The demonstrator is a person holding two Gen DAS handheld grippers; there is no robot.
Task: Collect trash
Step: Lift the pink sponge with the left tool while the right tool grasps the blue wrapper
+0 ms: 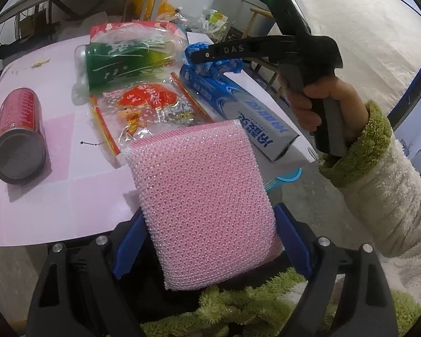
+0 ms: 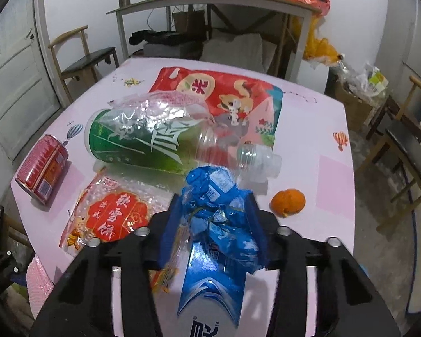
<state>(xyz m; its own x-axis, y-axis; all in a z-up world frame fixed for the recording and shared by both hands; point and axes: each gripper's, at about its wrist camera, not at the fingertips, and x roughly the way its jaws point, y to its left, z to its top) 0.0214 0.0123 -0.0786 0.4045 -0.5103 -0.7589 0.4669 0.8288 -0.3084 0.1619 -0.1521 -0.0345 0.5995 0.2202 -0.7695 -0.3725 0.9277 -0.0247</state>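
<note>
Left gripper [image 1: 210, 241] is clamped on one pink mesh scouring sponge [image 1: 202, 202], held up over the near edge of the pink table [image 1: 42, 210]. Right gripper [image 2: 214, 219] has its blue fingers pressed onto one crumpled blue wrapper [image 2: 219, 224] above the toothpaste box [image 2: 210, 295]. Beyond lie one red can [image 2: 43, 168], one clear snack bag [image 2: 112, 216], one orange peel [image 2: 288, 201], one empty green-labelled bottle [image 2: 154, 143] and one red bag [image 2: 224, 95].
</note>
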